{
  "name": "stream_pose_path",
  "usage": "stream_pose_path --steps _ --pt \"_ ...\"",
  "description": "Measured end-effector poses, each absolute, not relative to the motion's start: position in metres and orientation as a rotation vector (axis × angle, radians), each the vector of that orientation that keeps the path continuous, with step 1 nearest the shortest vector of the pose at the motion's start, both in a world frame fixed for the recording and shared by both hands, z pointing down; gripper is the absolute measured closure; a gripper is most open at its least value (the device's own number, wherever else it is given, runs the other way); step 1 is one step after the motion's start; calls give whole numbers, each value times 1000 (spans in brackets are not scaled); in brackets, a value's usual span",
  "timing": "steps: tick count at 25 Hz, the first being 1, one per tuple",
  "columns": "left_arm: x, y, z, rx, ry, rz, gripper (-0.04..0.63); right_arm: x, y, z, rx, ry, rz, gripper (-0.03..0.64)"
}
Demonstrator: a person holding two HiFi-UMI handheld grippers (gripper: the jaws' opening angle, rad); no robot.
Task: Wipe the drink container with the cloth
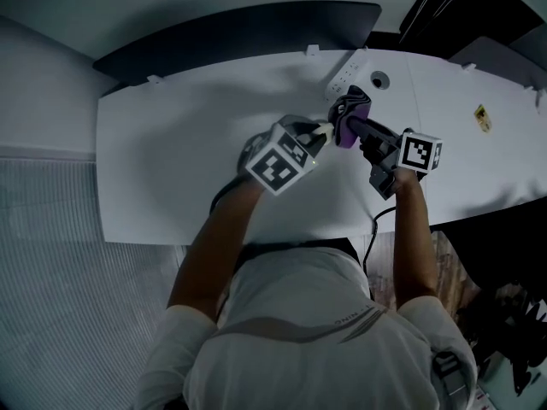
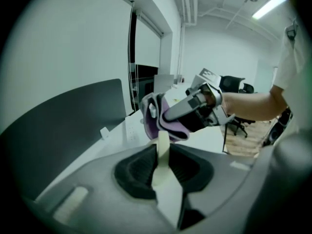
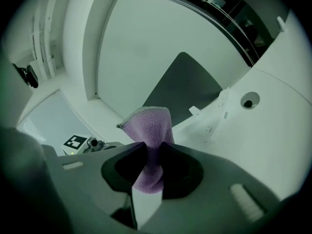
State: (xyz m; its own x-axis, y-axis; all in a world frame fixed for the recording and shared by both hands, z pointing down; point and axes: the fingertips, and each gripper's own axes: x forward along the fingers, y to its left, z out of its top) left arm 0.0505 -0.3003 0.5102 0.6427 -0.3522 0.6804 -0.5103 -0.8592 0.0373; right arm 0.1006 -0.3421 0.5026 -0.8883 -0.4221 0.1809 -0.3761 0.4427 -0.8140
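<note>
left gripper (image 2: pixel 163 156): jaws partway closed, clamped on the drink container (image 2: pixel 163 144). it stands upright between my pads and shows only as a narrow pale cream strip, smooth and flat-sided (seen edge-on, so i can't tell its full shape). its top pokes out past the jaw tips.

right gripper (image 3: pixel 150 152): jaws pinched tight on the cloth (image 3: pixel 148 128). the cloth is purple and fuzzy like microfiber. it is bunched thin where the pads squeeze it, with a folded flap fanning out above the jaws and a short tail hanging below.

relative position: in the left gripper view the cloth sits right at the top end of the drink container, and the right gripper comes in from the right above it. the cloth's lower fold overlaps the tip of the strip; it looks touching, not certain. in the head view both grippers meet over the white desk (image 1: pixel 171 143), tips nearly nose to nose, with the cloth between them and toward the far edge. both are held up off the desk surface.

each gripper has a marker cube (image 1: pixel 279 162), black and white squares. the desk is smooth and matte, with a white power strip (image 1: pixel 346 73) and a round cable hole (image 1: pixel 379 79) near the far edge. a dark partition (image 1: pixel 239 28) runs behind it.
</note>
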Motion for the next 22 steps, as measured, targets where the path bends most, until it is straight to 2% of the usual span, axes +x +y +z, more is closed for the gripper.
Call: stream_pose_path --steps 9,22 --pt "50 -300 509 2632 -716 1006 522 86 -340 537 -700 2739 -1542 528" --pt "49 -299 509 2631 -720 1010 522 79 -336 648 -958 3008 -1784 529"
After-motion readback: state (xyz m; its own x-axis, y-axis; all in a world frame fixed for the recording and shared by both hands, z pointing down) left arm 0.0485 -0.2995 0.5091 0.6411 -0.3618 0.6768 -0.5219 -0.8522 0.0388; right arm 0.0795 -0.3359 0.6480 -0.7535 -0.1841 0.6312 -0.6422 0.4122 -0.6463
